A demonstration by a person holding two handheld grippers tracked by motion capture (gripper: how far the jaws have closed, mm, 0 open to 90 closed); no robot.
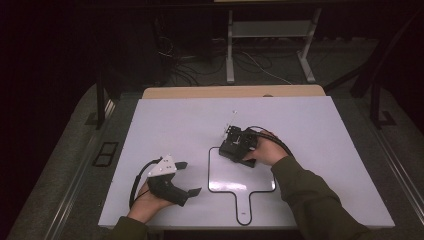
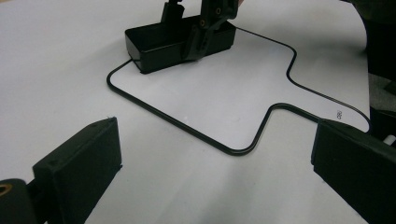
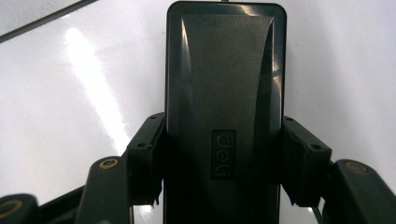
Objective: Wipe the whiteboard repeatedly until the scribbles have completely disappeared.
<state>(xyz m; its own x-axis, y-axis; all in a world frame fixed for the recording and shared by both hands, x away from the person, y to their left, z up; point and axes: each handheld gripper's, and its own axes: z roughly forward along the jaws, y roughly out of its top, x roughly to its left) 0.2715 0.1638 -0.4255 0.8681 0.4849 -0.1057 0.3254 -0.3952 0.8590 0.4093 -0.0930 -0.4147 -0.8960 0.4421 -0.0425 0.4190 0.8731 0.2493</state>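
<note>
Left gripper (image 1: pixel 192 178): it is at the near left part of the table, held in the person's left hand (image 1: pixel 148 202), and it points to the right. In the left gripper view its two black jaws stand wide apart, with only bare white surface between them. It holds nothing.

Grey plate (image 1: pixel 164 165): a three-cornered plate that sits on top of the left gripper. A black cable goes in a loop to the left of it.

Table (image 1: pixel 170 120): a white board with a wooden edge at the far side.

Black outline (image 1: pixel 209 172): a thin line drawn on the board, in the near middle. It makes a rounded square with a handle shape that points to the near edge. In the left gripper view it curves between the jaws and the tray.

Right gripper (image 3: pixel 223 156): it is right of the middle, farther than the left one, in the person's right hand (image 1: pixel 267 151). Its jaws press on both long sides of the tray, so it is closed on it.

Black tray (image 2: pixel 154 44): a shallow black rectangular box, open on top. It lies over the far left corner of the black outline, partly inside the line and partly outside. Whether it rests on the board or is a little lifted I cannot tell. In the right gripper view a small embossed logo is on the face turned to the camera.

Floor: grey, with cables and the white legs of another table far behind.
</note>
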